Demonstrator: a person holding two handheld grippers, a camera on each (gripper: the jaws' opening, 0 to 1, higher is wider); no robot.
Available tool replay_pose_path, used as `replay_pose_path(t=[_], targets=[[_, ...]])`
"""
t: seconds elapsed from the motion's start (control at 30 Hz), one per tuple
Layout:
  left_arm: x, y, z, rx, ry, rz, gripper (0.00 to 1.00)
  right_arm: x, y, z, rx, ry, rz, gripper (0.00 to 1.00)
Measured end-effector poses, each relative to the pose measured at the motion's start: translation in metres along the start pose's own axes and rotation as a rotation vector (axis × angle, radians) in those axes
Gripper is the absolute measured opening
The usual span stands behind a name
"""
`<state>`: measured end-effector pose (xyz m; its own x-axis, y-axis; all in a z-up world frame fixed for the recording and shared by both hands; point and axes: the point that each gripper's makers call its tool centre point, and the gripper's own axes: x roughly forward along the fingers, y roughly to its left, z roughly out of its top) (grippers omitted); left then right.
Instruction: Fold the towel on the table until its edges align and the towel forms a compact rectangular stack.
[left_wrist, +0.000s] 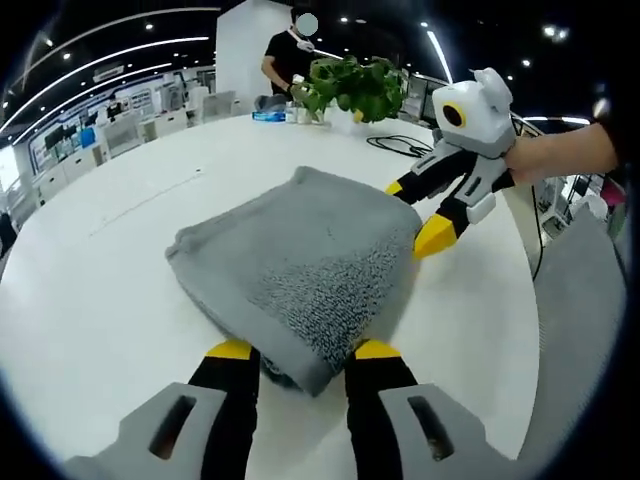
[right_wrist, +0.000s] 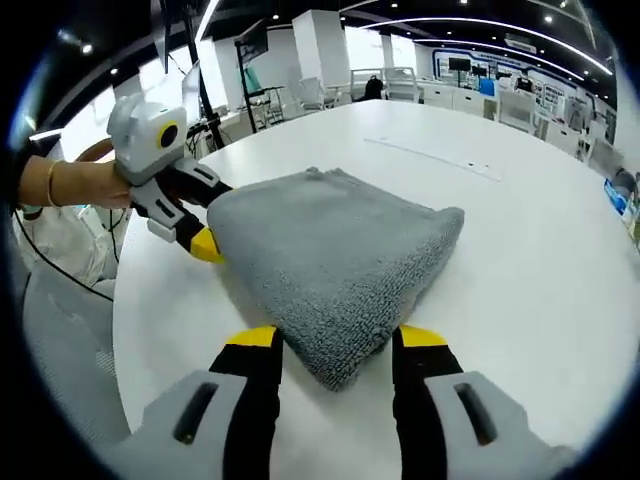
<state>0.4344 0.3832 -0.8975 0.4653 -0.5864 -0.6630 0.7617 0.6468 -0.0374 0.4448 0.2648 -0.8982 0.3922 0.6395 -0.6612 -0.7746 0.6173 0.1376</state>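
Observation:
A grey towel (left_wrist: 300, 265), folded into a thick rectangular stack, lies on the white table (left_wrist: 100, 290). My left gripper (left_wrist: 303, 352) stands open, its yellow-tipped jaws on either side of the stack's near corner. My right gripper (left_wrist: 418, 212), held by a hand, is at the towel's far right edge with its jaws spread. In the right gripper view the same towel (right_wrist: 340, 250) fills the middle, and my right gripper (right_wrist: 338, 340) is open around its near corner. The left gripper (right_wrist: 190, 215) comes in at the towel's left edge.
A potted green plant (left_wrist: 355, 88) and a blue box (left_wrist: 268, 115) stand at the table's far side, where a person (left_wrist: 290, 55) stands. A black cable (left_wrist: 400, 145) lies near the plant. The table's rounded edge (right_wrist: 125, 330) runs close by, with grey floor beyond.

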Motion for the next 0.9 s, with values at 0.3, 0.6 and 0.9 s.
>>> replay_pose_path(t=[0.3, 0.6, 0.9], targets=[[-0.005, 0.001, -0.001, -0.015, 0.005, 0.022, 0.35, -0.004, 0.003, 0.001, 0.003, -0.004, -0.008, 0.42], [-0.030, 0.001, 0.003, -0.145, -0.081, 0.093, 0.37, -0.031, 0.001, 0.008, 0.050, -0.074, -0.056, 0.42], [-0.061, -0.005, 0.013, -0.152, -0.149, 0.136, 0.41, -0.055, 0.010, 0.009, 0.060, -0.119, -0.087, 0.44]])
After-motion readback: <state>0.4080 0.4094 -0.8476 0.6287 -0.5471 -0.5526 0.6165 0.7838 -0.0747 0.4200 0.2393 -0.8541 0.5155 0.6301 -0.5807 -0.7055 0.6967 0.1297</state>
